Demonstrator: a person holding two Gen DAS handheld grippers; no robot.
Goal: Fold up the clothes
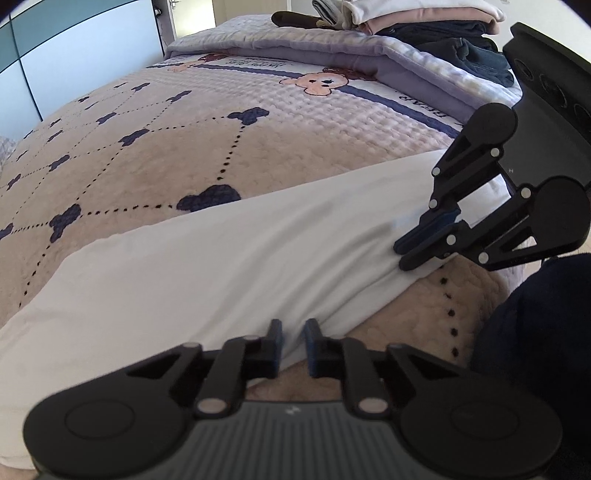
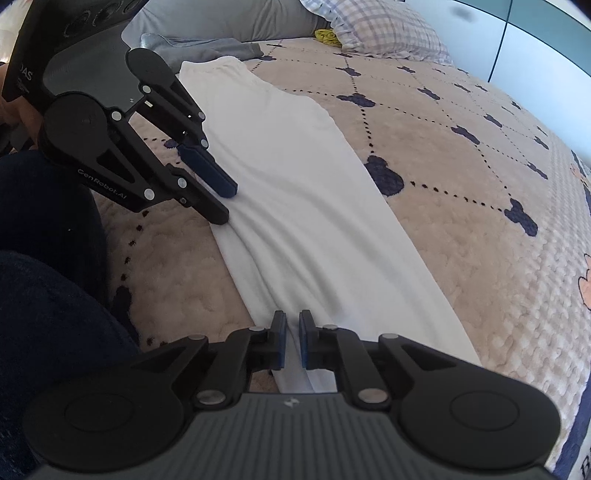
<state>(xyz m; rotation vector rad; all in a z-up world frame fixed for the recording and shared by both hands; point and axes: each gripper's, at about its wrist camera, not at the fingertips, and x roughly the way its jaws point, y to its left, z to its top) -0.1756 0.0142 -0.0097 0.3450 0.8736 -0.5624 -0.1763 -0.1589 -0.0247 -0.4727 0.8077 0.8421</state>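
A long white garment [image 1: 221, 266] lies in a folded strip across the pink quilted bedspread [image 1: 147, 147]. My left gripper [image 1: 293, 330] is shut on the garment's near edge, and white cloth shows between its pads. In the right wrist view the same left gripper [image 2: 227, 206] pinches the left edge of the white garment [image 2: 295, 184], partway along the strip. My right gripper [image 2: 292, 321] is shut on the near end of the strip, a fold of cloth running up between its blue pads. The left wrist view shows the right gripper [image 1: 400, 256] with its tips on the cloth's edge.
A stack of folded clothes [image 1: 406, 18] and a dark garment [image 1: 472, 55] sit on a folded lilac blanket [image 1: 295, 48] at the far end. A plaid pillow [image 2: 388, 29], a grey garment [image 2: 221, 22] and a yellow item [image 2: 327, 37] lie beyond. A person's dark-clad leg [image 2: 44, 295] rests at the bed's edge.
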